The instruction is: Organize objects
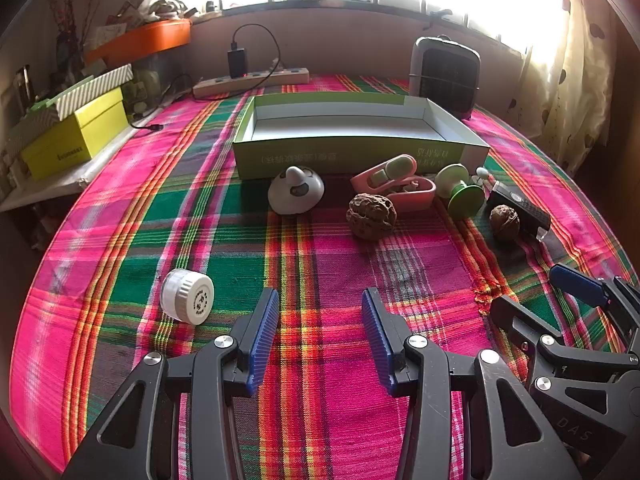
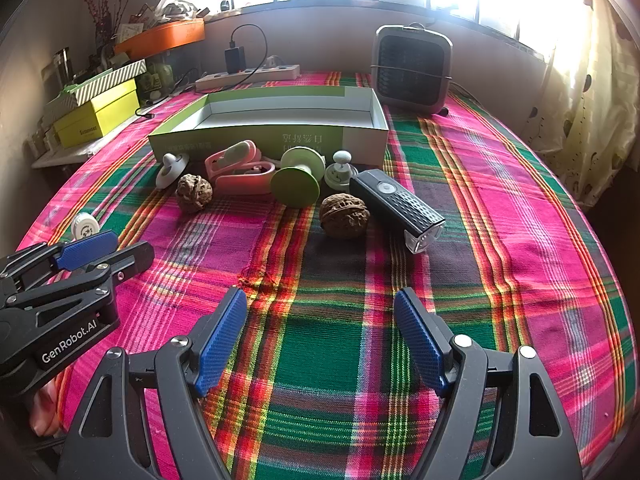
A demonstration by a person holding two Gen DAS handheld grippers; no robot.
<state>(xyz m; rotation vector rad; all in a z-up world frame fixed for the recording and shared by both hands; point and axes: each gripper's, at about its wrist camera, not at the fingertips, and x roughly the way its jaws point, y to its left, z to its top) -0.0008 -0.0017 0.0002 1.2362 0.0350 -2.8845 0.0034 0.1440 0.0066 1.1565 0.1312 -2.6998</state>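
An empty green and white box (image 1: 348, 152) (image 2: 256, 138) lies open at the far side of the plaid cloth. In a row before it lie a white dome toy (image 1: 295, 190) (image 2: 171, 170), a pink clip case (image 1: 394, 184) (image 2: 240, 172), a green spool (image 1: 460, 192) (image 2: 298, 182), two walnuts (image 1: 371, 216) (image 2: 344, 215) and a black bike light (image 1: 520, 208) (image 2: 400, 204). A small white jar (image 1: 187, 296) (image 2: 85, 226) lies on its side nearer, to the left. My left gripper (image 1: 320, 334) and right gripper (image 2: 322, 336) hover open over bare cloth, nothing between their fingers.
A grey heater (image 1: 446, 74) (image 2: 412, 68) stands behind the box at the right, and a power strip (image 1: 252, 80) (image 2: 248, 74) with a charger lies at the back. Yellow and striped boxes (image 1: 76, 132) (image 2: 96, 114) sit on a side ledge at left. A curtain (image 2: 592, 92) hangs at right.
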